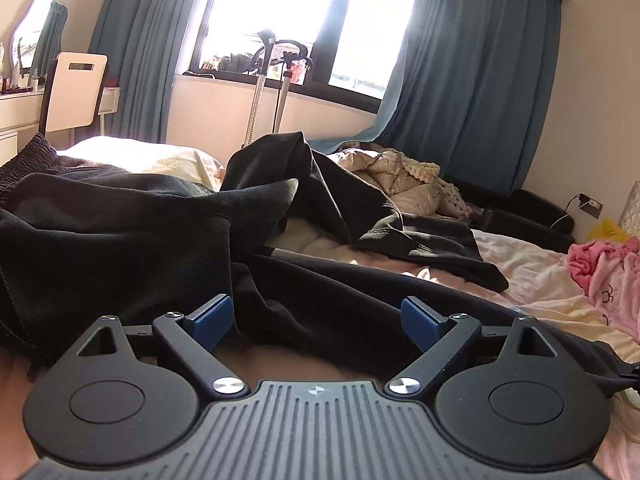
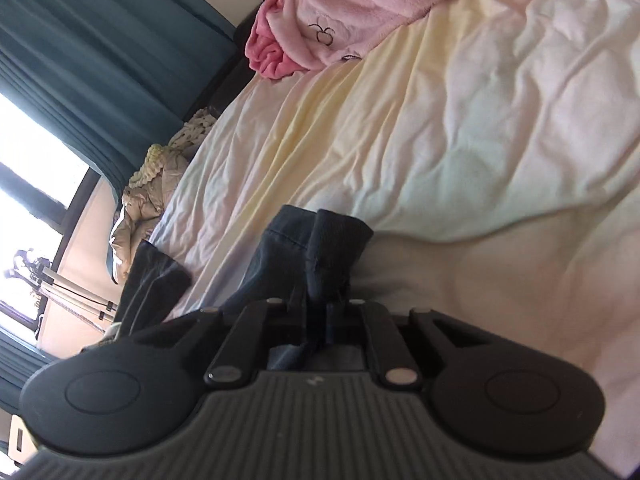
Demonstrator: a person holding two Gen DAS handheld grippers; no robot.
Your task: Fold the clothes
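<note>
Right gripper pinching dark garment hem, left gripper spread (empty) — thin grip risking slipping.

Quick count: one black garment heaped on one bed, one pink fleecy piece off near the far corner, one beige puffy jacket by the window. Two blue curtains, one white chair, one mirror, one wall socket. Two grippers, one per view.
</note>
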